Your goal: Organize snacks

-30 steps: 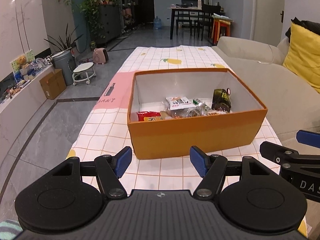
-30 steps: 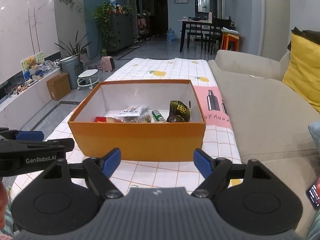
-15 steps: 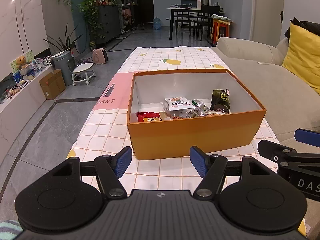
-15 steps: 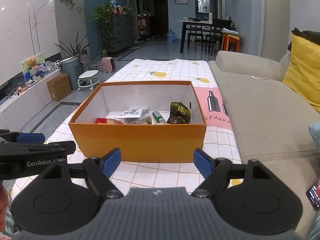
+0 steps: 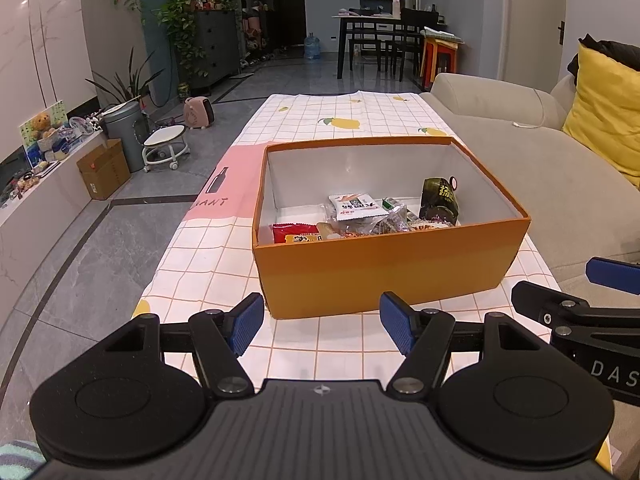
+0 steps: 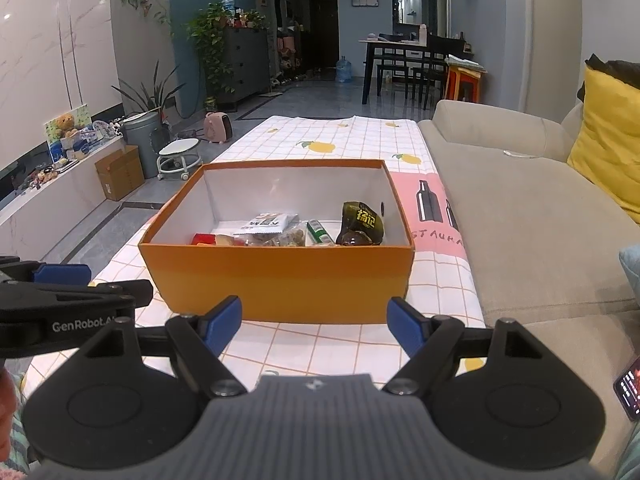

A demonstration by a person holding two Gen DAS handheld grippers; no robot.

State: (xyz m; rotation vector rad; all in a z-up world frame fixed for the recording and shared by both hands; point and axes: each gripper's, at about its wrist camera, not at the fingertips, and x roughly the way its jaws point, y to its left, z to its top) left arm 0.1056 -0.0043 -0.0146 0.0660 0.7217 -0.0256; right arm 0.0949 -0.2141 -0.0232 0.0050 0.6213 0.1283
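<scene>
Both tools hover just short of the orange box (image 5: 384, 272), left tool (image 5: 322, 322) and right tool (image 6: 316, 320) spread wide, empty. Snack packets (image 5: 356, 208) are gathered inside already, so the tabletop (image 5: 344, 120) lies bare, probably end of sorting.

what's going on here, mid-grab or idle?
Idle, by the look of it. A person holds the left gripper and right gripper just short of an orange box on the checked tablecloth. Both grippers are open and empty. The snacks sit inside the box: a dark green packet upright at the right, a white packet mid-box, a red packet at the left. Nothing is being touched.
</scene>
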